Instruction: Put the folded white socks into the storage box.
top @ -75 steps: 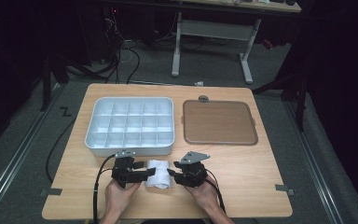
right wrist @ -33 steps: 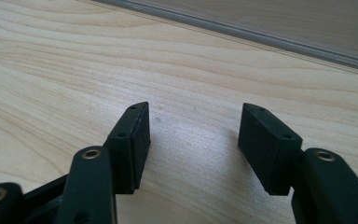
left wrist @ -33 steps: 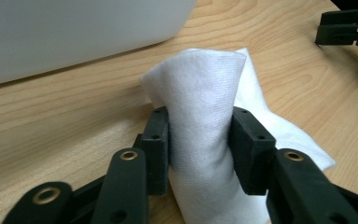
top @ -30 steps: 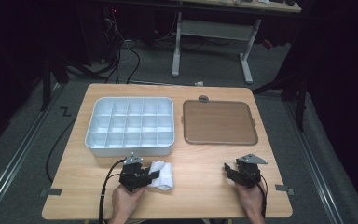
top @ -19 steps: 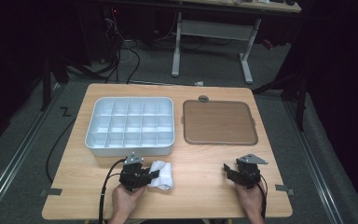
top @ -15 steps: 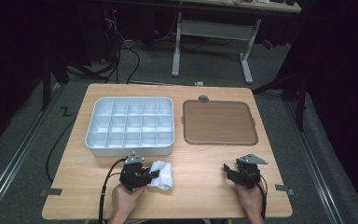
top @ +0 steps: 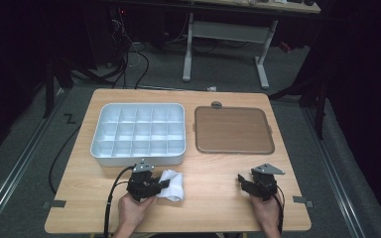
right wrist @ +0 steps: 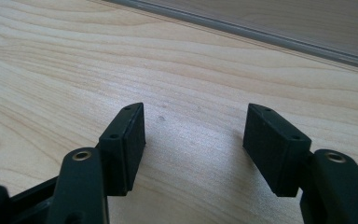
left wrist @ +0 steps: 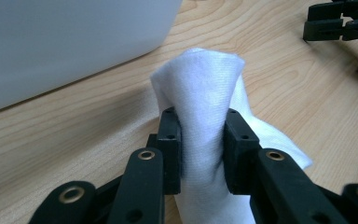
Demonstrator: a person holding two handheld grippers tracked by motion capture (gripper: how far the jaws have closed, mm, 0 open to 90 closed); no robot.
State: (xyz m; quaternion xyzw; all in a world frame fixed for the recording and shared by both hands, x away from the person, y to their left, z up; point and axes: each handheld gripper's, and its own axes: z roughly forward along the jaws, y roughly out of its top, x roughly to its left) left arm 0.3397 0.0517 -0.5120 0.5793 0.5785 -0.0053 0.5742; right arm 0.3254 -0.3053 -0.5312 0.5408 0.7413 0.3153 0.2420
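Since 2.5 s ago the right gripper [top: 244, 181] has pulled off the cloth and out toward the tabletop's right front corner; left gripper [top: 159, 185] has barely shifted.

High view: white cloth [top: 173, 184] lies near the front edge, left of centre, just in front of the white compartment tray [top: 138, 154]. Left gripper's jaws point right into the cloth. Right gripper sits well apart, jaws aimed left toward it. Brown flat tray [top: 233, 130] sits at the back right, nothing on it.

Left gripper view: jaws closed tight on a pinched-up fold of the cloth [left wrist: 204, 93], rest of the cloth trailing forward and right on the wood. Tray wall [left wrist: 65, 42] at upper left.

Right gripper view: jaws spread wide, nothing between them, bare tabletop [right wrist: 177, 65] underneath.

Next move likely turns on the cloth's free end lying toward the right gripper; left hand is nearer. No labels or writing readable.
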